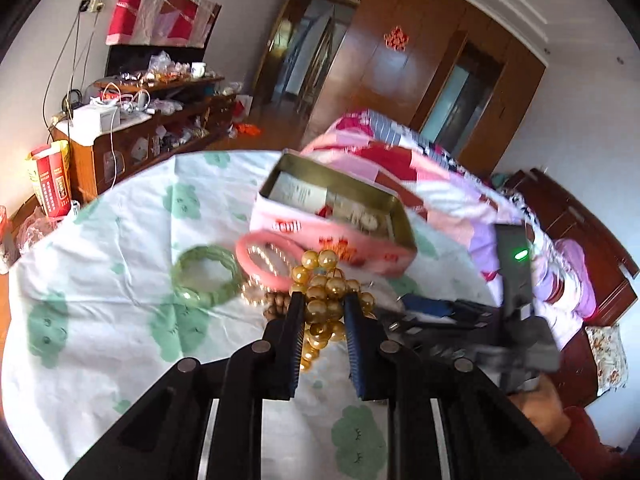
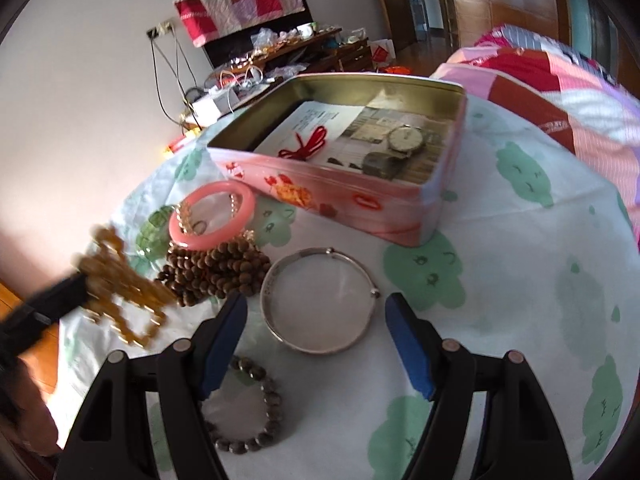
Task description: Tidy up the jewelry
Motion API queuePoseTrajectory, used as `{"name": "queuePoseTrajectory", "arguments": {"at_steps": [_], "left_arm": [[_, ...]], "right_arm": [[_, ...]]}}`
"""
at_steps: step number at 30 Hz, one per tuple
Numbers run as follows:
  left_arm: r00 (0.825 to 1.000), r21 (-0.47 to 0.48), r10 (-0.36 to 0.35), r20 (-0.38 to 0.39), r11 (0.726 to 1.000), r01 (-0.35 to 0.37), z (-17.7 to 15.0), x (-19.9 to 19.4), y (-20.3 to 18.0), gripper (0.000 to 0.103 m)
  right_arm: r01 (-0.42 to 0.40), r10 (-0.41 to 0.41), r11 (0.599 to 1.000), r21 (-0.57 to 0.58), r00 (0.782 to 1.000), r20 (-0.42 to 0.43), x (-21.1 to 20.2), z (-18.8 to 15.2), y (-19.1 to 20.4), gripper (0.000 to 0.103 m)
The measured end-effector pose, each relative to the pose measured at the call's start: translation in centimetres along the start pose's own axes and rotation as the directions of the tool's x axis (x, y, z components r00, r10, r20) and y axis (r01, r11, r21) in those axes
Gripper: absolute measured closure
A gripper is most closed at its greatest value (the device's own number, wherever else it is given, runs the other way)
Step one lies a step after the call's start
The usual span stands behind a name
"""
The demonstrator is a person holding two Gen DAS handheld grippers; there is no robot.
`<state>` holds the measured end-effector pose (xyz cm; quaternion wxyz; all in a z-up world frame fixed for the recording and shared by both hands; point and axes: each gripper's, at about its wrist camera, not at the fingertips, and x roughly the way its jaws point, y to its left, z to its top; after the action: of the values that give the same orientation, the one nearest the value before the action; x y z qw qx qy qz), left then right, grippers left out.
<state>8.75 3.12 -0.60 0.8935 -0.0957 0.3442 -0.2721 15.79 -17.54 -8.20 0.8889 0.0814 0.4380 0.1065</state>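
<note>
My left gripper (image 1: 323, 304) is shut on a gold bead necklace (image 1: 326, 288) and holds it bunched above the table; it shows blurred in the right wrist view (image 2: 120, 284). My right gripper (image 2: 316, 308) is open, its fingers on either side of a silver bangle (image 2: 320, 304) lying flat. The open pink tin (image 2: 340, 184) behind it holds a watch (image 2: 406, 138), a red knot (image 2: 308, 144) and papers. A pink bangle (image 2: 212, 216), a green bangle (image 1: 208, 276), brown wooden beads (image 2: 216, 268) and a dark bead bracelet (image 2: 244, 408) lie on the cloth.
The round table has a white cloth with green prints (image 2: 520, 280). A quilt-covered bed (image 1: 440, 184) lies behind it. A cluttered wooden cabinet (image 1: 140, 120) stands by the far wall. The right gripper's body (image 1: 512, 280) shows at the right of the left wrist view.
</note>
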Motion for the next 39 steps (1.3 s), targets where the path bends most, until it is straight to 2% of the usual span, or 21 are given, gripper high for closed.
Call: {"name": "queuePoseTrajectory", "arguments": {"at_steps": [6,13,16,20,24,26,30,33,35,38,39], "left_arm": [[1.0,0.005,0.018,0.011,1.0,-0.018,0.3,-0.3,0.1,0.084],[0.999,0.004,0.032,0.001,0.999,-0.032,0.0,-0.2,0.4,0.084],[1.0,0.008,0.029,0.008,1.0,-0.029,0.1,-0.4,0.4,0.084],[1.0,0.003,0.023,0.021,1.0,-0.023,0.2,-0.6,0.5,0.084],[0.999,0.005,0.018,0.037,1.0,-0.019,0.5,-0.6,0.4,0.084],[0.998,0.009,0.006,0.058,1.0,-0.007,1.1,-0.6,0.1,0.087],[0.993,0.037,-0.025,0.112,0.999,0.021,2.7,-0.7,-0.8,0.088],[0.991,0.087,0.017,0.132,0.996,-0.029,4.2,-0.1,-1.4,0.088],[0.994,0.115,0.019,0.109,0.993,-0.032,4.7,0.2,-1.4,0.088],[0.999,0.162,0.03,0.041,0.986,-0.036,4.1,0.8,-0.9,0.086],[0.999,0.181,0.04,0.007,0.983,-0.041,3.5,1.0,-0.8,0.076]], "right_arm": [[0.12,-0.124,0.987,-0.109,0.992,-0.028,1.4,0.3,2.1,0.025],[0.165,-0.174,0.972,-0.168,0.984,-0.041,1.7,0.1,2.7,0.023],[0.175,-0.181,0.974,-0.145,0.983,-0.033,1.2,0.0,2.2,0.034],[0.164,-0.171,0.975,-0.147,0.985,-0.031,0.6,-0.4,2.1,0.035],[0.054,-0.054,0.997,-0.047,0.999,0.004,-1.0,-0.6,1.1,0.035],[0.026,-0.024,0.999,-0.023,0.999,0.047,-2.4,-0.3,0.8,0.035],[0.023,-0.018,0.999,-0.028,0.989,0.144,-4.9,1.2,1.2,0.035],[0.04,-0.031,0.999,-0.034,0.975,0.219,-6.2,2.5,1.3,0.035],[0.067,-0.056,0.997,-0.039,0.969,0.242,-6.2,3.2,1.4,0.035],[0.049,-0.041,0.999,-0.024,0.965,0.258,-6.0,3.6,1.1,0.035],[0.041,-0.035,0.999,-0.019,0.965,0.26,-5.8,3.6,1.0,0.035]]}}
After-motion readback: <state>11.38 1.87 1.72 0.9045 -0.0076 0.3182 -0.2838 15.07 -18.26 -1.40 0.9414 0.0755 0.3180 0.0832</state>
